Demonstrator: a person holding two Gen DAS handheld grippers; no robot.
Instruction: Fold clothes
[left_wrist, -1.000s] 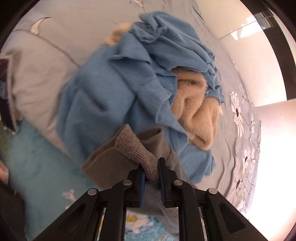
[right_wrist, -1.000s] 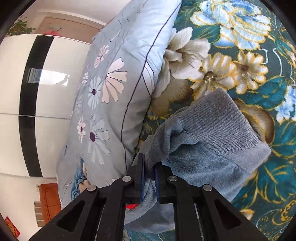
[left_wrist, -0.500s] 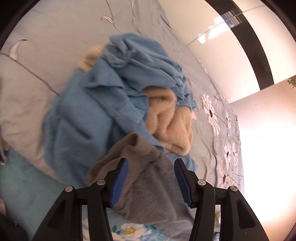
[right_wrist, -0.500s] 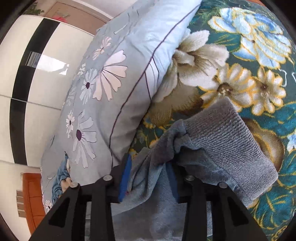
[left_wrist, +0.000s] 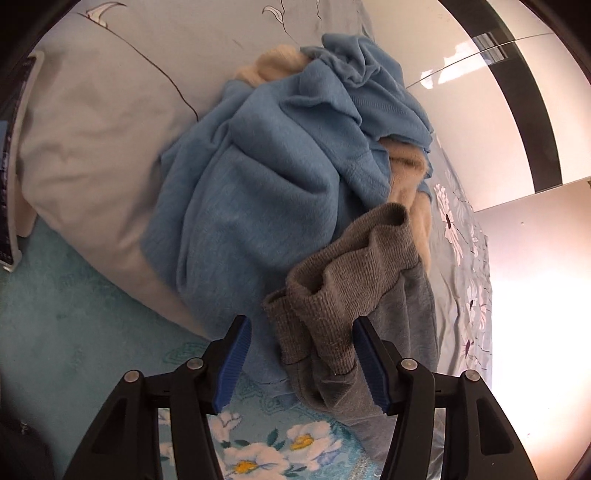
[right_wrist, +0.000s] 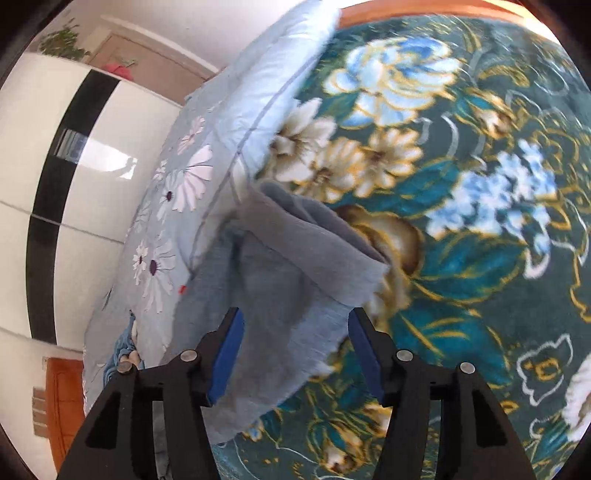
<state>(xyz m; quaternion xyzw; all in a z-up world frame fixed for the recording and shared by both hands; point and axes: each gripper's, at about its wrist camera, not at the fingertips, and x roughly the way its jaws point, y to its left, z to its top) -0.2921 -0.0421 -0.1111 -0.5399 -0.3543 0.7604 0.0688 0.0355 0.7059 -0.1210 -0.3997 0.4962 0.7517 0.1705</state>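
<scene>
No words can be read anywhere. The left claw is open and the right claw is opening, both over the grey garment, not pinching it.

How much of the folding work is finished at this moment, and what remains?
Done: nothing looks neatly folded yet. In hand: the grey garment lies bunched on the floral bedcover; the left hand-held gripper is open around its ribbed cuff, and the right hand-held gripper, its jaws opening, straddles the cloth without pinching it. Left: folding the grey piece, then the blue garment and the cream garment, heaped on the pale quilt.
</scene>
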